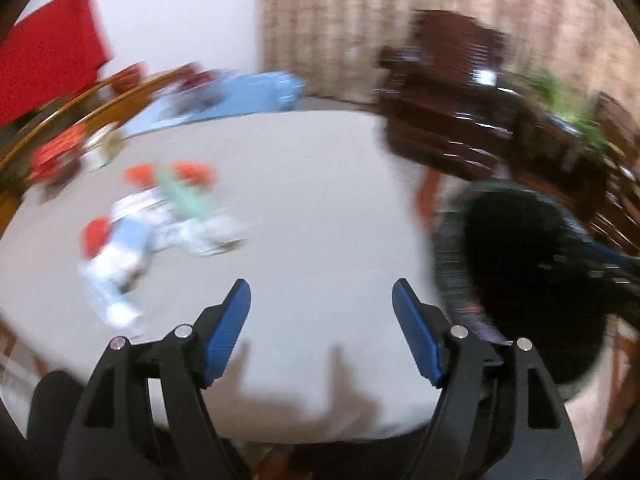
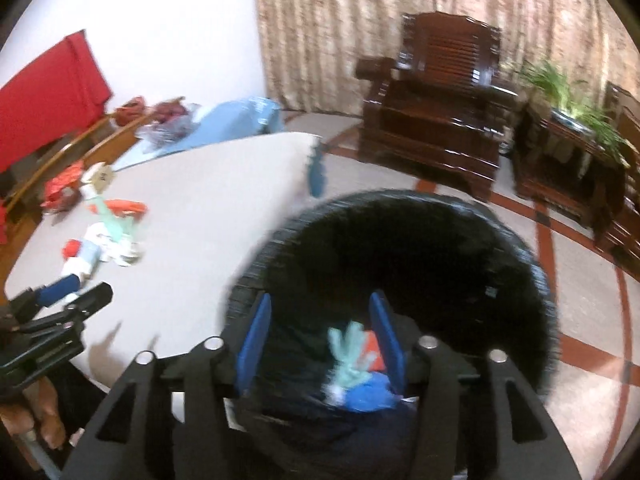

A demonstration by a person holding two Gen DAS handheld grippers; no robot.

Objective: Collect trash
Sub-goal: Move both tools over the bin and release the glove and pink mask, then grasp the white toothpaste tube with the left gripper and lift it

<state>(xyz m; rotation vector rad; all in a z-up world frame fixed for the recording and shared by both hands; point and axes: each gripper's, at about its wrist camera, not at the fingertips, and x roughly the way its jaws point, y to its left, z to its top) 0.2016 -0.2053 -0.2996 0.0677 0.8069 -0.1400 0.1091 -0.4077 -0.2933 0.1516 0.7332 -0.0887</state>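
Note:
A blurred pile of trash (image 1: 160, 216) in white, light blue, green and orange lies on the white table (image 1: 312, 184), left of and beyond my left gripper (image 1: 321, 286). That gripper is open above bare tabletop, nothing between its fingers. The black trash bin (image 1: 520, 272) stands off the table's right edge. In the right wrist view my right gripper (image 2: 320, 300) hangs open over the bin (image 2: 520, 248). Green, blue and orange scraps (image 2: 356, 372) lie loose below its fingers inside the bin. The table pile (image 2: 104, 240) and left gripper (image 2: 76, 292) show at the left.
A dark wooden armchair (image 2: 436, 112) and a side table with a plant (image 2: 568, 96) stand beyond the bin on the tiled floor. Red packets (image 2: 60, 188), a light blue bag (image 2: 240, 116) and a red cloth (image 2: 52, 92) sit at the table's far side. A hand (image 2: 44, 416) shows lower left.

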